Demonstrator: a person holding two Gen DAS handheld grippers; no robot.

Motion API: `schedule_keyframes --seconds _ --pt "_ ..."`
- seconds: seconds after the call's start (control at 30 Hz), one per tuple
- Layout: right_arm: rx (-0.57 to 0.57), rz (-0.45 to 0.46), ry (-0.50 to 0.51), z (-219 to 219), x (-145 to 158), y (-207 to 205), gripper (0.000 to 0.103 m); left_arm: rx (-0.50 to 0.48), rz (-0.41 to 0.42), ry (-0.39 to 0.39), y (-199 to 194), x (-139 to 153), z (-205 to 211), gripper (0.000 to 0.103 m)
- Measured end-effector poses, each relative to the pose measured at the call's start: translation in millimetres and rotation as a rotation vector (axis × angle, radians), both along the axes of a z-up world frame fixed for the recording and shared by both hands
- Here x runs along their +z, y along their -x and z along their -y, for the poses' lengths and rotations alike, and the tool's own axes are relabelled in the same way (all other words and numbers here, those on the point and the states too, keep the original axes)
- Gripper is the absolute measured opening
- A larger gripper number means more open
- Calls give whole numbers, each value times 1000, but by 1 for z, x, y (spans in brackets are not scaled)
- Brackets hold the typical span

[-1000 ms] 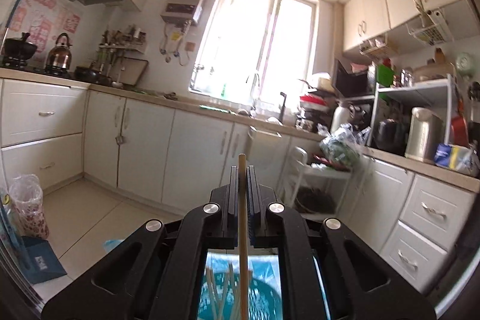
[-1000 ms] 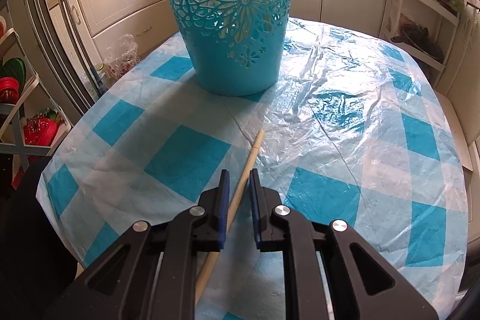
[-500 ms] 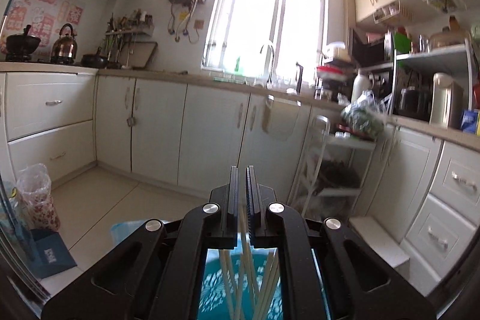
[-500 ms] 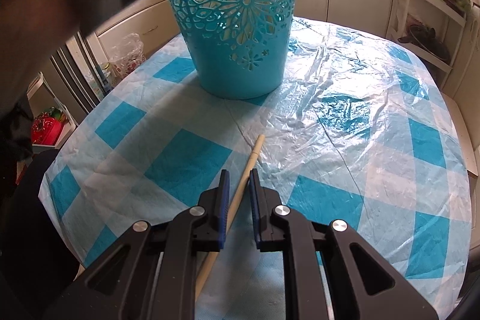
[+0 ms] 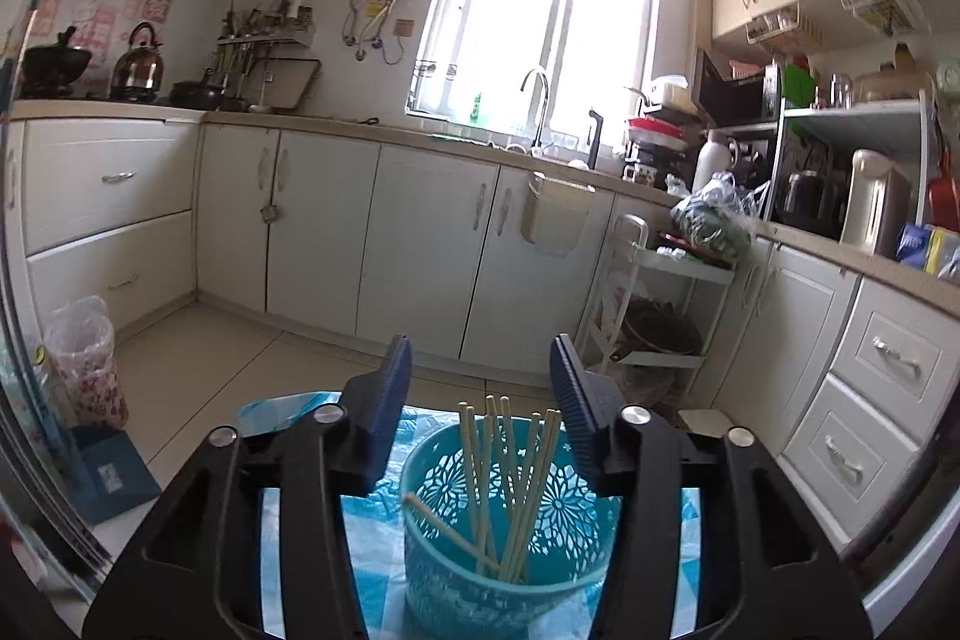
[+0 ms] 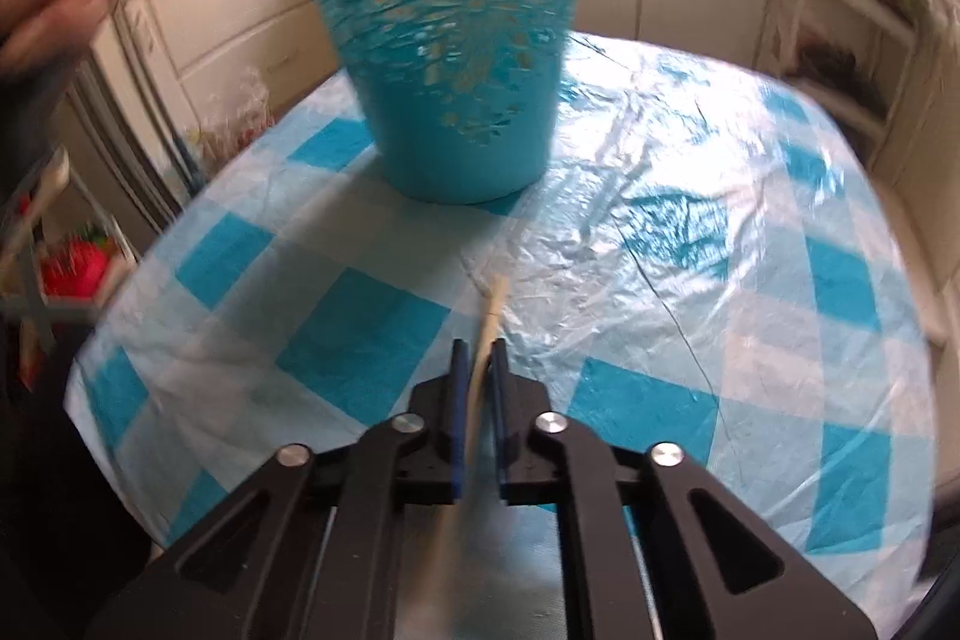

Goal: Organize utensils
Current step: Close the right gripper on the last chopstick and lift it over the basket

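Dropped into turquoise perforated plastic basket (image 5: 510, 532) from now-spread left claw (image 5: 480, 388); right claw (image 6: 477, 364) clamps light, stiff, slippery wooden chopstick (image 6: 489, 322) mid-shaft.

Glossy crinkled plastic tablecloth (image 6: 690, 196); perforated plastic basket (image 5: 456, 574); pale wooden chopsticks (image 5: 474, 466).

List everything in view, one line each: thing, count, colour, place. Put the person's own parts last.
basket: one, teal, on the table
chopsticks: about six, pale wood, standing in the basket
chopstick: one, pale wood, in the right gripper
tablecloth: one, blue and white check, over the table
kettle: one, steel, far counter
tap: one, metal, below the window
left gripper: black, open above the basket, jaws have just been opening, nothing between them
right gripper: black, shut on the chopstick
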State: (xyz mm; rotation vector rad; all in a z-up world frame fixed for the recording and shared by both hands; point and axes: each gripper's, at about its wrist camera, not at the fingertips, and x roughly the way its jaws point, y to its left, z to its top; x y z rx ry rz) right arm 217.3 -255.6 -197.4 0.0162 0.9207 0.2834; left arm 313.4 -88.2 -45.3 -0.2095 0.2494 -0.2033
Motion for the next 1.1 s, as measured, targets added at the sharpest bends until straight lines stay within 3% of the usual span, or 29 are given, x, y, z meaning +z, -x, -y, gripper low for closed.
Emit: schedule_keyframes --seconds 0.1,0.33,0.57,0.73,0.83,1.1 --pt "-29 50 -135 16 12 3 6 7 13 37 19 4 -12 50" --pt "-86 289 -377 36 54 17 6 9 10 75 44 3 -23 52" --pt "-173 632 -640 49 131 12 6 36 3 118 52 3 -28 52" --pt "-181 887 -710 51 178 1 6 73 33 138 60 11 -36 52" --pt "-219 911 -720 53 175 -19 6 84 44 143 61 15 -37 52" --pt "-258 843 -628 51 140 -38 6 87 37 142 57 14 -40 53"
